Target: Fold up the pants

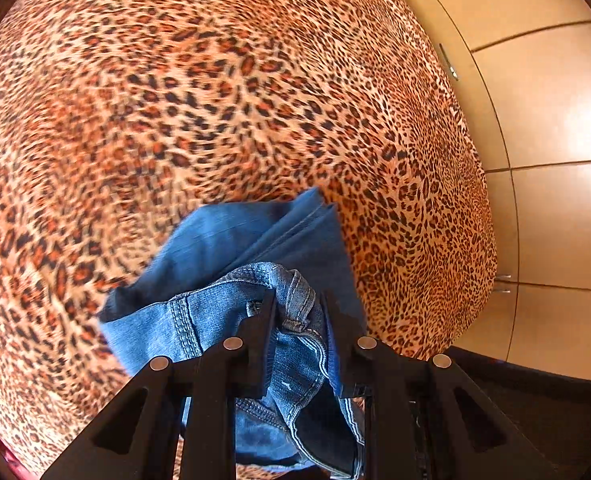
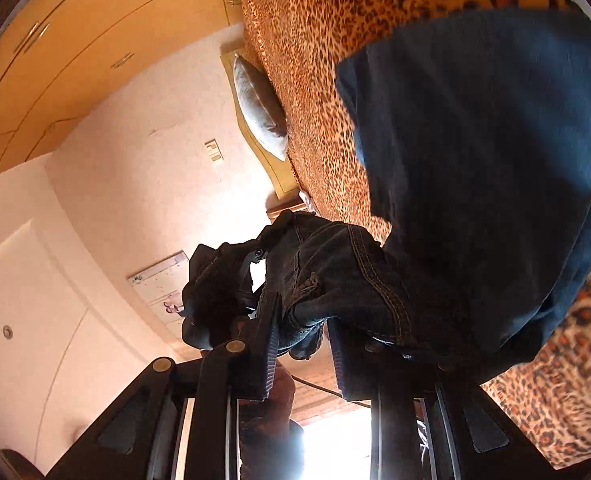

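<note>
One pair of jeans (image 1: 231,248), held in both my grippers. My left gripper (image 1: 297,312) is clamped on a bunched waistband fold; the denim hangs ahead of and below its fingers, over the leopard-print bed (image 1: 175,100). My right gripper (image 2: 303,320) pinches a seamed edge of the same jeans (image 2: 475,180), the cloth draping to its right. Beyond its fingertips I see the other gripper. One grey pillow (image 2: 257,104) lies at the far end of the bed (image 2: 315,40). Cabinet doors (image 1: 543,92) stand to the right of my left gripper.

Leopard-print bedspread (image 1: 215,100) motion-blurred; jeans (image 2: 475,160) cut off at right edge; wall picture (image 2: 163,284) partly behind a dark device.
</note>
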### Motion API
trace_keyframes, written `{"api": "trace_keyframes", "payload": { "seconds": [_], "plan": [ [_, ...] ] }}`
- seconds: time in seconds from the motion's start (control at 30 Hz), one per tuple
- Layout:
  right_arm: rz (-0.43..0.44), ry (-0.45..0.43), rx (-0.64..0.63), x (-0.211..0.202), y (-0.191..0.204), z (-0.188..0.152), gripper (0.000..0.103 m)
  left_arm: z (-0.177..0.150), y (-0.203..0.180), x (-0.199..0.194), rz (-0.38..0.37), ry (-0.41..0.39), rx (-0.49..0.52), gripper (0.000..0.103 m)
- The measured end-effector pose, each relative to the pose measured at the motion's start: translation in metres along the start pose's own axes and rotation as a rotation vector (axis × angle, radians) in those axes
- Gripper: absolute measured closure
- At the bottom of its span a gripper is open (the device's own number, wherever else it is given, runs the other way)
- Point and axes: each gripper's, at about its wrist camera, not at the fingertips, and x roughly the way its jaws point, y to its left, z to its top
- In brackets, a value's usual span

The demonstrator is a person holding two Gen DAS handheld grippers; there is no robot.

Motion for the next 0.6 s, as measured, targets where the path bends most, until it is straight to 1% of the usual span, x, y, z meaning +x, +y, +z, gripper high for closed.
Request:
{"api": "trace_keyframes", "payload": {
  "seconds": [0.07,0.17,0.23,0.27,0.3,0.33,0.37,0.4,0.43,0.47,0.5,0.53,0.6],
  "plan": [
    [0.003,-0.023,0.053,-0.018,-0.007,0.023,0.078,0.014,-0.032,0.042,0.04,0.043,0.012,0.083],
    [0.021,-0.04,0.158,-0.039,-0.028,0.048,0.078,0.029,-0.068,0.106,0.148,0.108,0.042,0.082],
    [-0.007,-0.053,0.201,-0.048,-0.037,0.058,0.078,0.033,-0.082,0.134,0.219,0.141,0.064,0.08],
    [0.005,-0.045,0.234,-0.05,-0.043,0.062,0.078,0.035,-0.088,0.141,0.241,0.145,0.072,0.075],
    [0.02,-0.033,0.272,-0.051,-0.049,0.065,0.078,0.037,-0.093,0.144,0.244,0.148,0.075,0.072],
    [0.022,-0.016,0.294,-0.049,-0.047,0.067,0.077,0.038,-0.096,0.144,0.231,0.156,0.07,0.063],
    [0.019,0.005,0.303,-0.048,-0.046,0.069,0.077,0.039,-0.099,0.142,0.212,0.155,0.06,0.059],
    [0.017,0.027,0.309,-0.046,-0.045,0.07,0.075,0.041,-0.099,0.138,0.2,0.146,0.052,0.059],
    [0.021,0.047,0.318,-0.044,-0.044,0.07,0.061,0.041,-0.101,0.131,0.181,0.135,0.046,0.058],
    [0.037,0.059,0.328,-0.05,-0.043,0.072,0.048,0.041,-0.103,0.122,0.145,0.127,0.039,0.056],
    [0.051,0.059,0.328,-0.053,-0.039,0.078,0.023,0.04,-0.105,0.112,0.111,0.117,0.027,0.056],
    [0.058,0.051,0.314,-0.058,-0.034,0.083,0.02,0.038,-0.105,0.099,0.082,0.097,0.014,0.053],
    [0.092,0.055,0.289,-0.068,-0.022,0.089,0.02,0.03,-0.103,0.072,0.031,0.039,0.007,0.043]
  ]
}}
